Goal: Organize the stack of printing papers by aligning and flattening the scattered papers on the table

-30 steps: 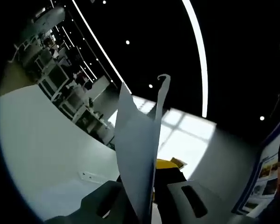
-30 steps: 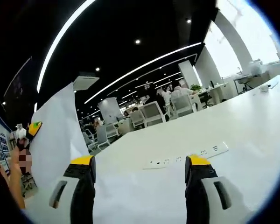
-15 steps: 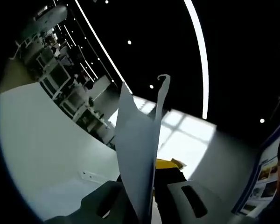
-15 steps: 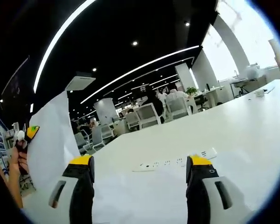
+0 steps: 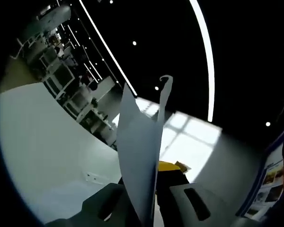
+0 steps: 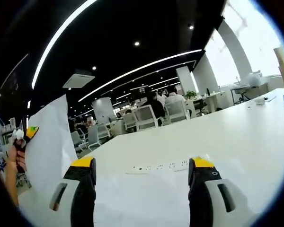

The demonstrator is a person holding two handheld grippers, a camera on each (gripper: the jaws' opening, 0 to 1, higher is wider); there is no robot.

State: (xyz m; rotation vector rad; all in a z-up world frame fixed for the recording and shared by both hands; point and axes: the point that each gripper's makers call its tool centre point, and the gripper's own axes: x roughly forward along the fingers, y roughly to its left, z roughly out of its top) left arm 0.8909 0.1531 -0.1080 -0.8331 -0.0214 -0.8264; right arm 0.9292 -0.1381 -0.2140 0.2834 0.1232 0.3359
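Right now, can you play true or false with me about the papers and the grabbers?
1. The left gripper pinches papers that stand up from its jaws. True.
2. The right gripper is shut on a pen. False: its jaws stand wide apart with nothing between them.
3. A white power strip lies on the table. True.
4. The papers lie flat on the table. False: they stick up in the air.
5. The table is black. False: it is white.
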